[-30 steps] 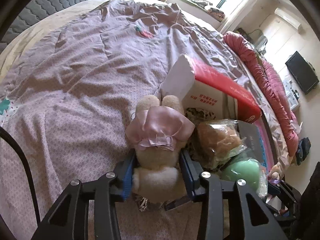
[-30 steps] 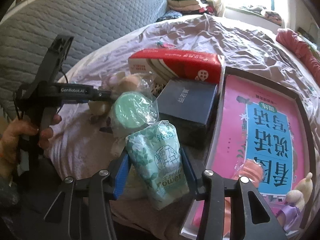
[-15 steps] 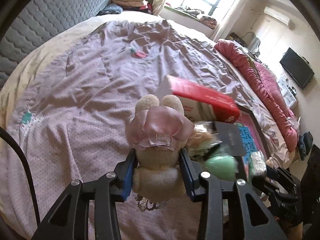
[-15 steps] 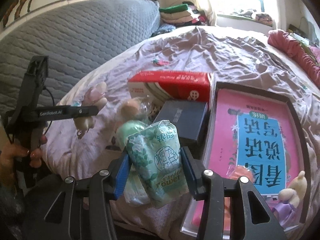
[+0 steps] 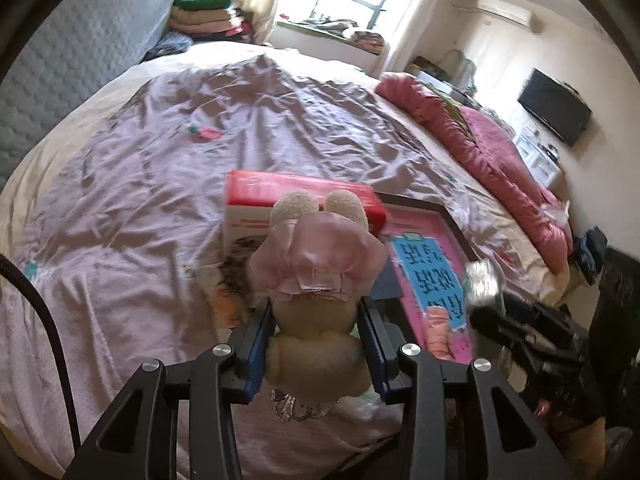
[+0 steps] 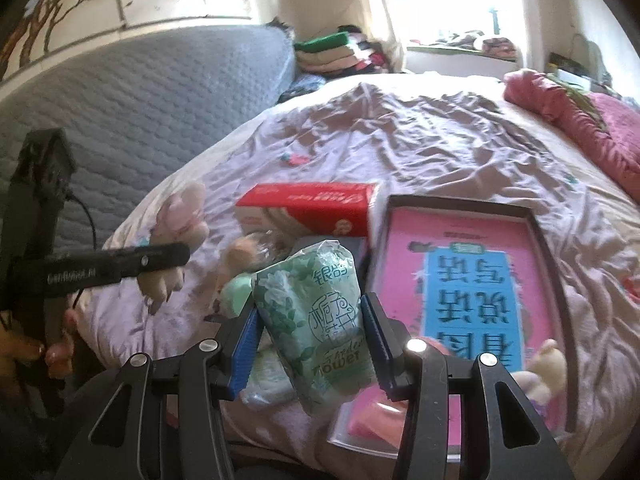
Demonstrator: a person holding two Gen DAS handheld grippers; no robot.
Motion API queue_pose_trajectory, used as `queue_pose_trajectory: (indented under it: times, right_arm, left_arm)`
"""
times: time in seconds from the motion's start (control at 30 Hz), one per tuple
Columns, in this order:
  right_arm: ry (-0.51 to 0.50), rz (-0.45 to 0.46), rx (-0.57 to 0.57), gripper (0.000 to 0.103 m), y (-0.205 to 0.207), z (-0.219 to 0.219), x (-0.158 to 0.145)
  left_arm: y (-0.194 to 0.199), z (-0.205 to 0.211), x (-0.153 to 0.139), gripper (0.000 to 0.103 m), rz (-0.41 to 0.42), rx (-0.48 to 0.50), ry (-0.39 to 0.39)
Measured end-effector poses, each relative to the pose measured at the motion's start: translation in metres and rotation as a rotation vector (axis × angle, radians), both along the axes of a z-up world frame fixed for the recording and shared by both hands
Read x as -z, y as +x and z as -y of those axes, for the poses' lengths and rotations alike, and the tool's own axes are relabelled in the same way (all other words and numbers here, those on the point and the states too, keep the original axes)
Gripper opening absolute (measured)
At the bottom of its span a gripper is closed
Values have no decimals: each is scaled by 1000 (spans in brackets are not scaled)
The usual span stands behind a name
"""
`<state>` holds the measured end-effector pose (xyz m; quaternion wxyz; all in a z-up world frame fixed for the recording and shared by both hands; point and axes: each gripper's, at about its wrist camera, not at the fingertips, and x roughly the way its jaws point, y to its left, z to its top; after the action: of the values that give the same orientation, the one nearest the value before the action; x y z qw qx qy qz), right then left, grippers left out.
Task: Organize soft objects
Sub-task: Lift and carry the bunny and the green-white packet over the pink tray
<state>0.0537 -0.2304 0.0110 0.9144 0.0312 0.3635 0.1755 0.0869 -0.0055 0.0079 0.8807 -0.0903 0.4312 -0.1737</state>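
A cream plush toy in a pink dress (image 5: 316,280) hangs above the bed, and my left gripper (image 5: 318,320) is shut on its body. In the right wrist view the same plush toy (image 6: 176,240) shows at the left, held up by the left gripper (image 6: 160,260). My right gripper (image 6: 312,328) is shut on a green floral tissue pack (image 6: 312,312), lifted above the pile. The tissue pack (image 5: 482,280) also appears at the right of the left wrist view. A bagged green soft ball (image 6: 236,294) and a bagged tan plush (image 6: 240,252) lie below.
A red and white box (image 6: 312,208) and a dark box (image 6: 352,244) lie on the wrinkled lilac bedspread (image 5: 140,200). A pink picture book in a dark frame (image 6: 468,280) lies right of them. A red quilt (image 5: 480,148) runs along the bed's right side. A grey padded headboard (image 6: 120,100) stands left.
Both grippers have risen off the pile with their loads. The plush toy and the tissue pack now hang higher, and more of the room shows in both views.
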Motion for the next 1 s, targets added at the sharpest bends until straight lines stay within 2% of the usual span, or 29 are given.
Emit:
queue_pose_trajectory:
  times: [0.7,1.0]
  right_arm:
    - [41,47,141,51,-23,66,-19]
    - [72,28,231,51,-28,98,-15]
  left_arm:
    - [-25,93,-22,42,29,163,74]
    - [-27,129,-19,42,27,218,108]
